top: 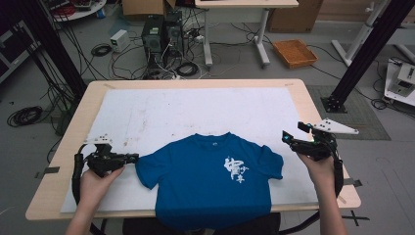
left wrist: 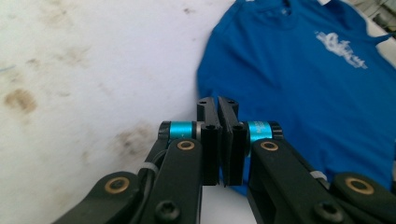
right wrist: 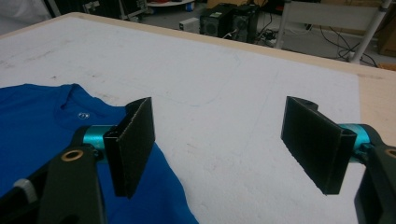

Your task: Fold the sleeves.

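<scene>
High view, 6 o'clock side of table (top: 61, 166): blue shirt (top: 210, 181), flat. Left gripper (top: 131, 157) pressed together at the 9 o'clock sleeve (top: 147, 172); cloth caught or not, hard to tell. Right gripper (top: 293, 131) spread wide by the 3 o'clock sleeve (top: 272, 161). Looks like grabbing sleeves. Next: pinch that sleeve.

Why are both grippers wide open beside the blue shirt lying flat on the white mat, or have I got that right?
Not quite. Only the right gripper is wide open, with bare mat between its jaws. The left gripper is shut: the left gripper view shows its jaws pressed together at the shirt's edge; whether they pinch cloth I cannot tell. The shirt does lie flat on the white mat.
</scene>
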The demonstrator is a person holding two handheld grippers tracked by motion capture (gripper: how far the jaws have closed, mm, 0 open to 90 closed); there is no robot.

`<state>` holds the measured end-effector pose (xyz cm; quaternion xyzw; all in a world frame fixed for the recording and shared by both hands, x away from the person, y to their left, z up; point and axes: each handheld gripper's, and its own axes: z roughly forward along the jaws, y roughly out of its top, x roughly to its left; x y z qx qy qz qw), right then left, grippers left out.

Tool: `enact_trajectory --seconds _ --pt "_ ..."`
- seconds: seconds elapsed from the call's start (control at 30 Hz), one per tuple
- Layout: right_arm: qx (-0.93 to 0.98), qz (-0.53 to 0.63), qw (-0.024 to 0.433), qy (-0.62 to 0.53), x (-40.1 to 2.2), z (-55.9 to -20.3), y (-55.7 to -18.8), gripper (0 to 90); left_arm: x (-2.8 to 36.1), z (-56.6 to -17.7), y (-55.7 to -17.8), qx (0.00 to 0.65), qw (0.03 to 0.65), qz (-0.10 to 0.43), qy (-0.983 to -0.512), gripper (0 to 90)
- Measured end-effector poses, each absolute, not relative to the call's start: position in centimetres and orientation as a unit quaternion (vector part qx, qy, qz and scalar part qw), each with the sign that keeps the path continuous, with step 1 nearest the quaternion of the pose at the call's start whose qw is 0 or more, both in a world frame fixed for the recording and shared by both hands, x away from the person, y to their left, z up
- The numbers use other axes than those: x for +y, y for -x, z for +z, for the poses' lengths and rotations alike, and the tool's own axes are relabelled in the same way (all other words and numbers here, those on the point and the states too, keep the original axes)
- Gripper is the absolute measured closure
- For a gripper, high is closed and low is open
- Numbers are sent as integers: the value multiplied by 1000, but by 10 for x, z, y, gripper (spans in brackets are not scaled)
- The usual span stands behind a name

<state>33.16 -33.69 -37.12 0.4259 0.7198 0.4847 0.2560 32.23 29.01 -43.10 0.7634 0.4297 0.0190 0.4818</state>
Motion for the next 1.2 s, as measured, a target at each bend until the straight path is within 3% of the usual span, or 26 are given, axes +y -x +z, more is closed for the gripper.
enact_trajectory --seconds 0.47,0.9,1.2 --pt "715 489 257 -428 -339 -369 -330 258 232 -400 -327 426 535 -37 -728 880" --pt "713 490 259 -430 -342 -369 -331 258 153 -405 -346 415 524 -60 -741 881" --pt "714 487 259 -432 -343 -370 -331 258 119 -420 -358 411 505 -70 -756 881"
